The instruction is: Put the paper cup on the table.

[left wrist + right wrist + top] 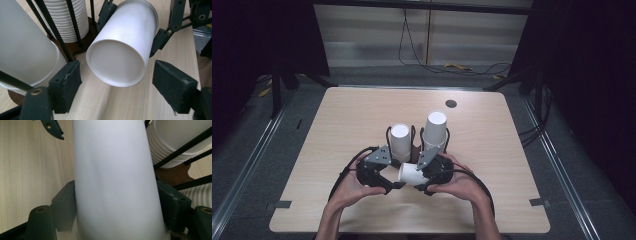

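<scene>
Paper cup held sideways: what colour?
Plain white paper cup, no print; clearest in the left gripper view.

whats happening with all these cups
A person works two hand-held grippers at a light wooden table. The right gripper clamps a single white paper cup lying sideways. The left gripper has open jaws at the cup's base, not touching. Two stacks of white cups stand in black wire racks behind.
</scene>
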Available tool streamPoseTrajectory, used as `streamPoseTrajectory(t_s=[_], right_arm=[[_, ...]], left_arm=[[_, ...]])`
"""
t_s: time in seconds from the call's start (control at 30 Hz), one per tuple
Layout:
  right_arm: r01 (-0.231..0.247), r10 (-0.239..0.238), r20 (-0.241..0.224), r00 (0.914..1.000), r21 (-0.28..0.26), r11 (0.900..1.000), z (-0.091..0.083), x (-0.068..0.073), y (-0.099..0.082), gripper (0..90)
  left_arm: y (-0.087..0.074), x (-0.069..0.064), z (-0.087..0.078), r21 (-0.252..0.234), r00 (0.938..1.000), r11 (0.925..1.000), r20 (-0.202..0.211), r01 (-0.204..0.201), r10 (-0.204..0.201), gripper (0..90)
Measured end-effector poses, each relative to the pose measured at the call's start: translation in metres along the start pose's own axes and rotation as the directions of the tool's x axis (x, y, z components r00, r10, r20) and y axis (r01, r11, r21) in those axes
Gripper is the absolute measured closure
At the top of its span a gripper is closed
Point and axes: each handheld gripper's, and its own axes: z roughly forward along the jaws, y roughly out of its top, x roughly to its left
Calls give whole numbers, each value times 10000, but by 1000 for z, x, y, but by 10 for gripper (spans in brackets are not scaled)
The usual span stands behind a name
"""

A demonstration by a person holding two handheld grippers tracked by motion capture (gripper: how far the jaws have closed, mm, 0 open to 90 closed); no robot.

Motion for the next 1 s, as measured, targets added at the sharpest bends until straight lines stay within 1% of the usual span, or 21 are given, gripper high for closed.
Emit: streamPoseTrajectory(t_s=[0.03, 0.1, 0.13, 0.17, 0.2, 0.3, 0.33, 0.37, 0.4, 0.47, 0.57, 0.6, 0.63, 0.7, 0.73, 0.77, 0.8, 0.83, 0.87, 0.9, 1.0], right_arm=[[91, -91, 32, 10000, 0, 10000, 0, -1, 1, 259], [4, -4, -35, 10000, 21, 10000, 0, -1, 1, 259], [-5, 5, -3, 10000, 39, 10000, 0, -1, 1, 259], [-47, 47, -15, 10000, 73, 10000, 0, -1, 1, 259], [37, -37, -24, 10000, 72, 10000, 1, -2, 1, 259], [93, -91, -74, 9999, 189, 9998, 2, -1, 2, 260], [92, -90, -123, 9999, 179, 9998, 3, -1, 3, 259], [210, -207, -149, 9997, 177, 9996, 4, -1, 3, 260], [229, -224, -163, 9996, 250, 9994, 5, 0, 4, 260], [180, -171, -247, 9995, 362, 9992, 7, 0, 4, 260], [301, -289, -334, 9990, 345, 9990, 9, 0, 6, 260], [354, -342, -291, 9990, 386, 9986, 9, 1, 6, 260], [340, -327, -300, 9990, 442, 9984, 9, 1, 7, 260], [512, -497, -380, 9980, 391, 9979, 10, 1, 9, 260], [519, -505, -318, 9982, 470, 9975, 9, 2, 9, 260], [546, -528, -401, 9978, 440, 9975, 9, 2, 10, 260], [552, -535, -393, 9978, 433, 9975, 10, 2, 10, 260], [508, -491, -397, 9980, 441, 9977, 9, 3, 10, 260], [480, -463, -391, 9982, 442, 9979, 9, 3, 11, 260], [571, -556, -332, 9979, 449, 9974, 10, 3, 11, 260], [626, -603, -424, 9973, 544, 9966, 13, 3, 12, 260]], left_arm=[[1, 0, 0, 18, 10000, 10000, -6, 15, -15, 232], [1, 0, 1, -58, 10000, 10000, 0, 32, -32, 233], [1, 0, 1, 44, 10000, 10000, -21, -9, 9, 238], [1, 0, 1, 22, 10000, 10000, -46, -22, 22, 244], [1, 0, 1, 120, 9999, 9999, 21, -122, 122, 243], [1, 0, 2, 152, 9999, 9998, 7, -136, 136, 257], [0, 0, 2, 23, 9995, 9995, 53, -306, 306, 285], [0, 1, 1, 12, 9995, 9995, 97, -310, 310, 326], [0, 2, 2, 75, 9994, 9995, 159, -311, 310, 323], [1, 2, 3, 350, 9990, 9985, 123, -431, 427, 321], [2, 2, 5, 571, 9983, 9968, 235, -551, 538, 300], [3, 3, 6, 630, 9978, 9961, 266, -623, 607, 290], [4, 3, 7, 650, 9979, 9960, 245, -611, 596, 282], [5, 3, 8, 776, 9978, 9954, 390, -567, 538, 253], [5, 3, 10, 725, 9969, 9950, 413, -691, 662, 265], [5, 4, 10, 720, 9968, 9950, 449, -688, 657, 261], [5, 4, 11, 778, 9968, 9952, 574, -599, 555, 262], [5, 4, 12, 799, 9962, 9945, 608, -676, 629, 278], [5, 5, 13, 797, 9962, 9948, 649, -633, 582, 284], [4, 5, 14, 772, 9958, 9953, 750, -581, 524, 285], [4, 5, 15, 910, 9949, 9936, 813, -665, 591, 295]])
